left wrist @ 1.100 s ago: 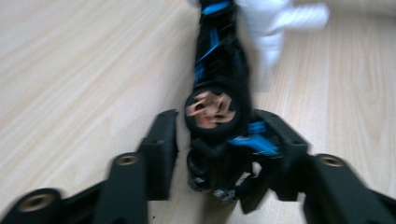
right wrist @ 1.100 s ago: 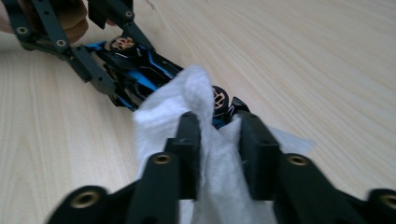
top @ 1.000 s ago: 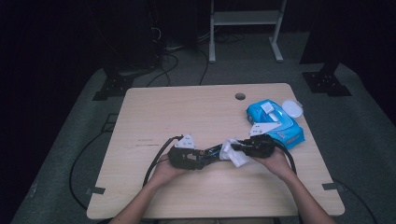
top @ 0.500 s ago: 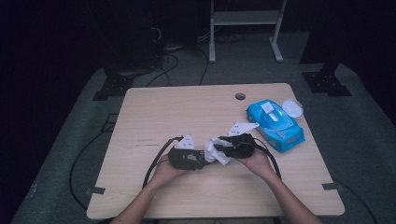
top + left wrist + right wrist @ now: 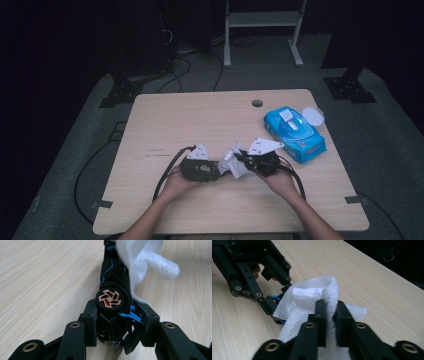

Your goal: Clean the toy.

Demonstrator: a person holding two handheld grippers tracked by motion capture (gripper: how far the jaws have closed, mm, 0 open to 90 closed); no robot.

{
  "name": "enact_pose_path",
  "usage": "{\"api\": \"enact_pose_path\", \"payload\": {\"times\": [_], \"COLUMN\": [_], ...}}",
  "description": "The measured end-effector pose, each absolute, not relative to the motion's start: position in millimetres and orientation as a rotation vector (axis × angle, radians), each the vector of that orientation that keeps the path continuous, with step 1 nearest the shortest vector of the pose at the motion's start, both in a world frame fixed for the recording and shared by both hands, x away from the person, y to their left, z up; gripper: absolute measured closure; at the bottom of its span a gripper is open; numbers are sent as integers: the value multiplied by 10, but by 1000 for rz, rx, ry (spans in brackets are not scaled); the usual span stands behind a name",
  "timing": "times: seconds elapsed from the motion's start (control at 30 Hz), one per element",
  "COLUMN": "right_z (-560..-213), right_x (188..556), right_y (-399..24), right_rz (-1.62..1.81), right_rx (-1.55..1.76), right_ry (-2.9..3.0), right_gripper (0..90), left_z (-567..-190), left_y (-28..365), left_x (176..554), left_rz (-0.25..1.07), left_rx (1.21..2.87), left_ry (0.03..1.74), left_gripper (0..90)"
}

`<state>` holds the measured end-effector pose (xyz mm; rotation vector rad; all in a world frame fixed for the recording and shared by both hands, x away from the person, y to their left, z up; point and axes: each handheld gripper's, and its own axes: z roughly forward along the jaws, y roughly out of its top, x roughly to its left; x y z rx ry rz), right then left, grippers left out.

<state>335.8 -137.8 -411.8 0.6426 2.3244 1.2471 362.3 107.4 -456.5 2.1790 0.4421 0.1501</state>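
So the left gripper (image 5: 212,171) has its jaws clamped on a little black toy car (image 5: 115,302) with blue trim and a copper-coloured wheel, pinching it by one end so the rest sticks out forward, just above the wooden surface (image 5: 200,120). The right gripper (image 5: 245,161) has its jaws squeezed tight on a bunched-up white wipe (image 5: 312,298), and the wipe is pressed up against the far end of the car, draped over the body. In the left gripper view the wipe hangs down over the upper part of the car, right next to the wheel. Both grippers meet nose to nose near the front-middle of the surface, a hand behind each one. Back and to the right of the car sits a blue pack of wipes (image 5: 295,131), well apart from it, with a round white lid (image 5: 313,116) touching its far right corner. There's a small round hole (image 5: 257,103) in the surface just left of the pack's far end.
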Motion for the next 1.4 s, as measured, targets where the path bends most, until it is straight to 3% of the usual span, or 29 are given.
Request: {"api": "enact_pose_path", "payload": {"times": [0.07, 0.27, 0.57, 0.97, 1.4], "right_z": [-4157, -4273, -4309, -4285, -4292], "right_x": [3379, 3425, 3590, 3485, 3598], "right_y": [-1293, -1087, -1402, -956, -1595], "right_rz": [1272, 1258, 1325, 1386, 1291], "right_rx": [647, 625, 838, 715, 899], "right_ry": [2359, 2411, 2378, 2436, 2288], "right_gripper": [780, 806, 848, 851, 852], "left_z": [-4566, -4571, -4570, -4577, -4578], "left_y": [1071, 1071, 1047, 1051, 1054], "left_x": [3623, 3625, 3624, 3632, 3640], "left_rz": [152, 144, 157, 150, 155], "left_rx": [2181, 2173, 2180, 2172, 2173], "left_ry": [437, 443, 422, 425, 415], "left_gripper": [579, 580, 581, 581, 581]}}
